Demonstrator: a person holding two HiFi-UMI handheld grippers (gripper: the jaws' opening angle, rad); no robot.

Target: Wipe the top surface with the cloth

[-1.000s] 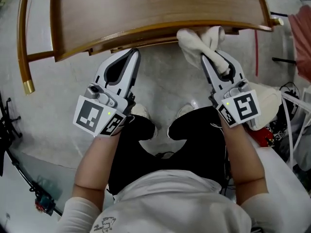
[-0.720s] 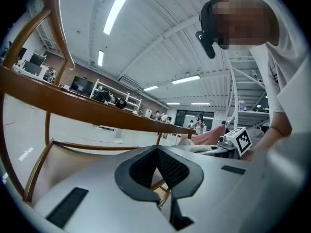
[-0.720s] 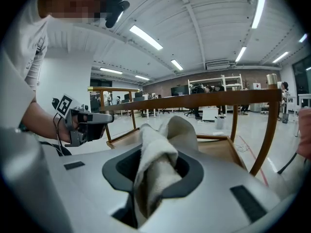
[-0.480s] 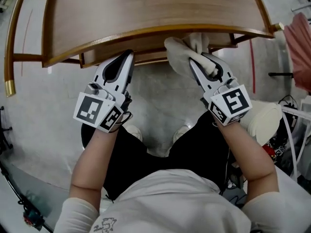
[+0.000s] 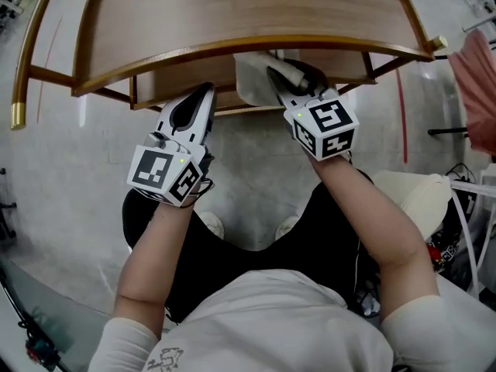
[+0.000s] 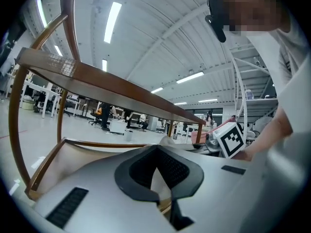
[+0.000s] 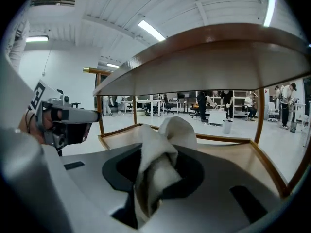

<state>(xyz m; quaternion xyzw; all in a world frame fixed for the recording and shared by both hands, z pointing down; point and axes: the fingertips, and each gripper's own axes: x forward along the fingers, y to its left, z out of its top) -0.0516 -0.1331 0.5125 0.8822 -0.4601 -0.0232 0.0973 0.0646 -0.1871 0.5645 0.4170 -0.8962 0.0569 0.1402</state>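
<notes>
Top (image 5: 232, 14) of glossy, smooth varnished wood — cloth (image 7: 156, 166) of soft, matt white fabric

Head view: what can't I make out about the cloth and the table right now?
- Far end of the white cloth: hidden under the curved wooden table top in head view; contact with the lower shelf unclear.
- Tips of the right gripper: hard to separate from cloth in the shadow below that top, head view.
- Top surface: far side cut off by head view's upper edge; both gripper views show only its underside.
</notes>
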